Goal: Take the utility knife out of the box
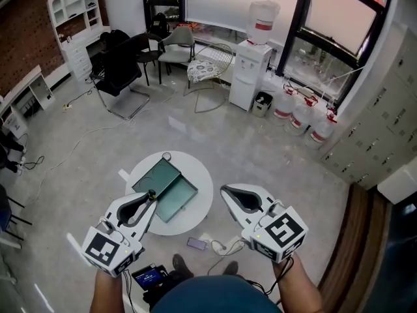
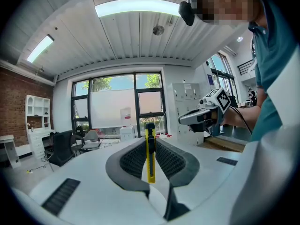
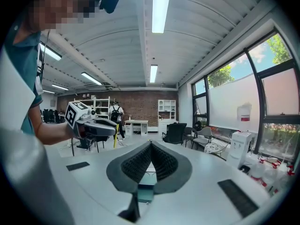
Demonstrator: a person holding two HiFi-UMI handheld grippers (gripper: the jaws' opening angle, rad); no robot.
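Grey office floor filled the head view, with a water dispenser [image 1: 251,77] by the windows and a small round white desk [image 1: 199,169] directly below you. An open green box [image 1: 167,188] lay on that desk.

Your left gripper [image 1: 149,197] had its jaws pinching the yellow utility knife [image 2: 150,154]. In the left gripper view the knife stood upright between the ribbed pads, its black tip rising above the jaw tips and its lower end hanging below the pads. The knife was out of the box, with only the windows and the room behind it. From above, the jaw tips overlapped the near edge of the box.

Your right gripper [image 1: 225,190] was held beside the desk, to the right of the box, well apart from the left one. Its jaws were pressed together at the tips in the right gripper view, and nothing lay between the pads [image 3: 165,165]. Both grippers pointed roughly level.
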